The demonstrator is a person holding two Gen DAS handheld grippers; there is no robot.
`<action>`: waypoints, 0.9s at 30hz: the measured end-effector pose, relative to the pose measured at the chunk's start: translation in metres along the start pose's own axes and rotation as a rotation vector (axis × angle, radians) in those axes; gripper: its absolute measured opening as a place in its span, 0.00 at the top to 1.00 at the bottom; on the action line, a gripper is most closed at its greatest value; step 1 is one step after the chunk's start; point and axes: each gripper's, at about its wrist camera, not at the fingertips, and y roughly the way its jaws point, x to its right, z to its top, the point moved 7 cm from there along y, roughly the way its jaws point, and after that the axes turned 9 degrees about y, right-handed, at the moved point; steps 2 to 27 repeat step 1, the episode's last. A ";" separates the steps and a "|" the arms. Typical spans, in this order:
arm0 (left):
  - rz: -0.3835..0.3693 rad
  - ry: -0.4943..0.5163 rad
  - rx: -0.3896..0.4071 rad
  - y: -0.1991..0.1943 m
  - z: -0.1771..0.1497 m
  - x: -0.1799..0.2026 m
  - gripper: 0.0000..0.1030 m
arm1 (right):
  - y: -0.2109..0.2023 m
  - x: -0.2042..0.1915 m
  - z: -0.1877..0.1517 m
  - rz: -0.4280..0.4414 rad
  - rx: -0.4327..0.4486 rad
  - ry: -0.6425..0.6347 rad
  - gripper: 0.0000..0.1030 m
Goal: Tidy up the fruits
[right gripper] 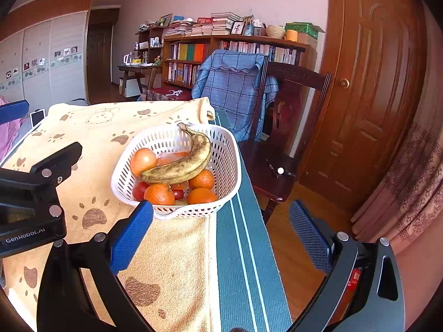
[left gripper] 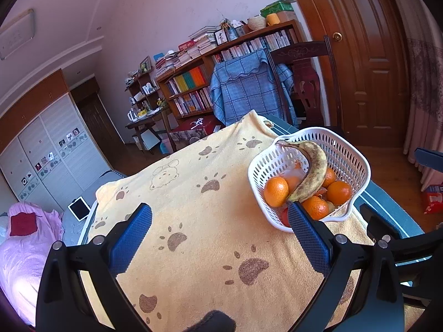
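We see a white perforated plastic basket [right gripper: 177, 177] with a wavy rim standing near the right edge of a table, on a yellow towel [right gripper: 91, 149] printed with brown paw marks and a bear outline; beside the towel a teal runner [right gripper: 243, 249] with pale stripes covers the table's edge. Across the top of the basket lies a banana [right gripper: 180, 163], overripe, its yellow skin heavily freckled and smudged with brown, its stem pointing up toward the far rim. Under and around it we count several oranges [right gripper: 159, 193], bright and glossy with dimpled peel, and between them a few small red fruits [right gripper: 140, 189] that we cannot name with certainty; something pale and translucent lines the bottom. From the left wrist view the same basket [left gripper: 357, 166] sits to the right, the banana [left gripper: 313, 171] arching over the oranges [left gripper: 275, 191]. Our left gripper [left gripper: 220, 215] is spread wide with nothing between its blue ribbed pads [left gripper: 133, 235], hovering above the towel [left gripper: 193, 235], its right pad overlapping the near rim of the basket in the picture. Our right gripper [right gripper: 220, 214] is likewise wide open and holds nothing, its left pad [right gripper: 130, 238] just before the basket's near rim, its other pad out over the floor past the table edge. Behind the table stands a wooden chair [right gripper: 290, 127] draped with a blue checked blanket [right gripper: 232, 88].
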 end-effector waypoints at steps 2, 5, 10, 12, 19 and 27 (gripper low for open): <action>-0.009 -0.011 -0.012 0.002 -0.004 -0.002 0.05 | 0.001 -0.003 -0.002 0.009 -0.009 -0.003 0.03; -0.009 -0.011 -0.012 0.002 -0.004 -0.002 0.05 | 0.001 -0.003 -0.002 0.009 -0.009 -0.003 0.03; -0.009 -0.011 -0.012 0.002 -0.004 -0.002 0.05 | 0.001 -0.003 -0.002 0.009 -0.009 -0.003 0.03; -0.009 -0.011 -0.012 0.002 -0.004 -0.002 0.05 | 0.001 -0.003 -0.002 0.009 -0.009 -0.003 0.03; -0.009 -0.011 -0.012 0.002 -0.004 -0.002 0.05 | 0.001 -0.003 -0.002 0.009 -0.009 -0.003 0.03; -0.009 -0.011 -0.012 0.002 -0.004 -0.002 0.05 | 0.001 -0.003 -0.002 0.009 -0.009 -0.003 0.03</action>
